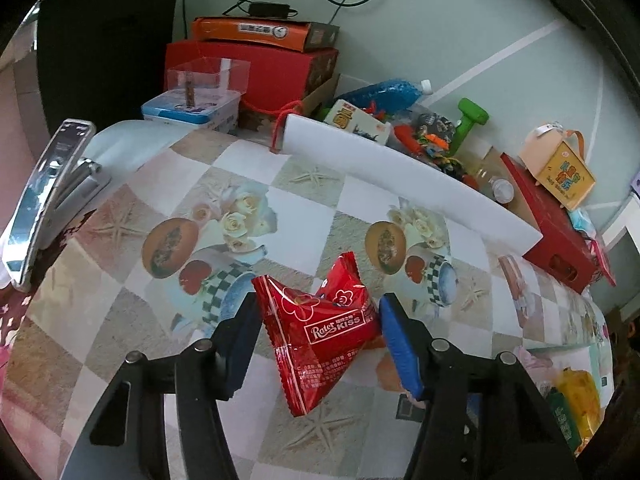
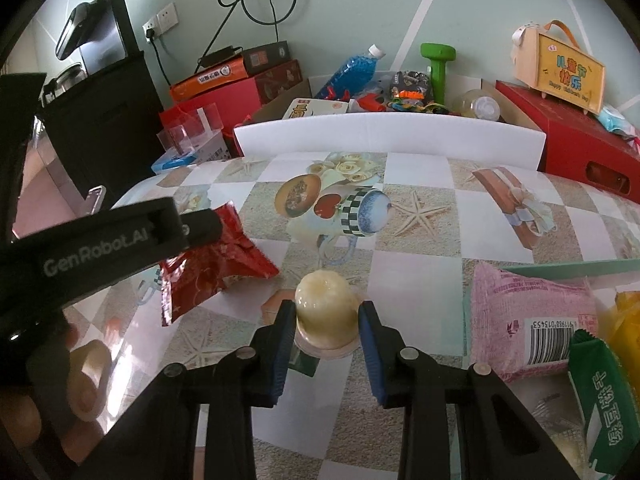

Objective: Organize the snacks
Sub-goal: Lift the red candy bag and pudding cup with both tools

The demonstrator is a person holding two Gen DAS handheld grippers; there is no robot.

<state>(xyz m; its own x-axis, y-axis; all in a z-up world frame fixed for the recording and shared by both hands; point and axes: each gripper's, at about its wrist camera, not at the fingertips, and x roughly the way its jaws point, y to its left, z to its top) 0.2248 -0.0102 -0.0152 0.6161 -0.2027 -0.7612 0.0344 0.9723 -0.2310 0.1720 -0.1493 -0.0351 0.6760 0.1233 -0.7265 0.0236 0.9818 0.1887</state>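
A red Rater Kiss snack packet (image 1: 320,332) sits between the pads of my left gripper (image 1: 319,305), which press on both its sides. The right wrist view shows the same packet (image 2: 216,268) low over the patterned tablecloth (image 2: 420,272), under the left gripper's black finger (image 2: 192,228). A pale yellow jelly cup (image 2: 326,300) stands upside down on the cloth. My right gripper (image 2: 327,308) is closed on it, one blue pad against each side.
A pink packet (image 2: 528,320), a green packet (image 2: 604,400) and a yellow bag (image 2: 628,320) lie at the right. A white foam board (image 2: 388,136) fences off toys, bottles and red boxes (image 2: 580,148) behind. A tape roll (image 2: 88,380) lies at the left.
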